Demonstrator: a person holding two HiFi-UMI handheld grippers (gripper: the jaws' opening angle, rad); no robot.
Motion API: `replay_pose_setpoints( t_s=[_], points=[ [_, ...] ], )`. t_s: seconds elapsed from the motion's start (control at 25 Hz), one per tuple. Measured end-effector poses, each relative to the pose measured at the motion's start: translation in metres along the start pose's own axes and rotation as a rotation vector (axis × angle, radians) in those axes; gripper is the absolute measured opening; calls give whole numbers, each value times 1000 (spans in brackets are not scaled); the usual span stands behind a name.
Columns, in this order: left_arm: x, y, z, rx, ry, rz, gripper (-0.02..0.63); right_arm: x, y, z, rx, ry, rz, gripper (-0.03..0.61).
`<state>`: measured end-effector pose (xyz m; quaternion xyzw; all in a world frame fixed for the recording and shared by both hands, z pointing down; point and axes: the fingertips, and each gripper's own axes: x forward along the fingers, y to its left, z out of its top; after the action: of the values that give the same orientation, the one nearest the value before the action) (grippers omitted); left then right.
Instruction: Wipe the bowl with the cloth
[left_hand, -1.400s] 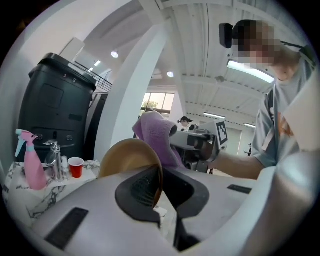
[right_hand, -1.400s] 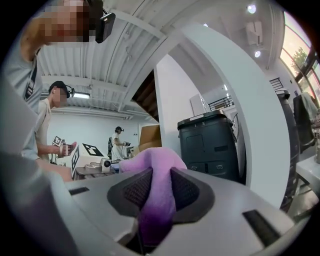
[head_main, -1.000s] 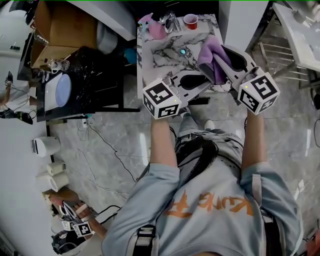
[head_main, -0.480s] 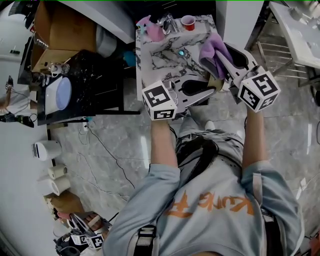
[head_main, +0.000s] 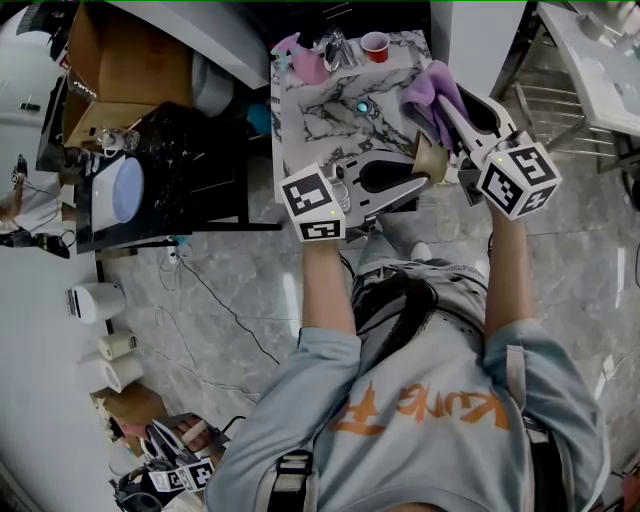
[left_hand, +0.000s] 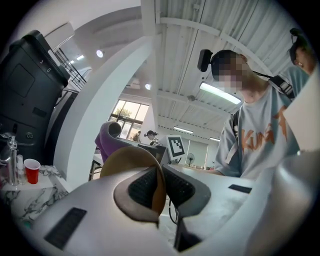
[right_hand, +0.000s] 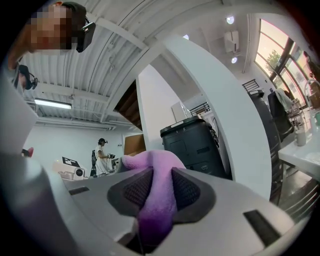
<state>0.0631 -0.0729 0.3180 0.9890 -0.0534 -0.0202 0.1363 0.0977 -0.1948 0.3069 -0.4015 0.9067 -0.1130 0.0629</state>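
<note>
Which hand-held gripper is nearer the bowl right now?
Left. The left hand-held gripper clamps the bowl by its rim. The right hand-held gripper, shut on the purple cloth, is close beside the bowl, contact unclear.

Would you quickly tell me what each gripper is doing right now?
Left gripper: closed on the rim of the brown bowl.
Right gripper: closed on the purple cloth.

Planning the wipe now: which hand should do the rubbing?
Right. The right gripper is clamped on the purple cloth, close to the bowl; the left gripper pinches the bowl's rim, so it steadies.
</note>
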Motion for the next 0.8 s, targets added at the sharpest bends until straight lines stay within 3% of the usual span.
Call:
replay_pose_setpoints(
  t_s=[0.32,0.52,0.8],
  points=[
    [-6,3,8,-20,-80,-8,35,3,-14,-11,31,12,-54,118],
    [-16,3,23,-39,-196,-22,34,4,-20,-24,23,60,-90,118],
    [-27,8,38,-49,-302,-12,34,10,-14,-47,15,137,-67,118]
  ],
)
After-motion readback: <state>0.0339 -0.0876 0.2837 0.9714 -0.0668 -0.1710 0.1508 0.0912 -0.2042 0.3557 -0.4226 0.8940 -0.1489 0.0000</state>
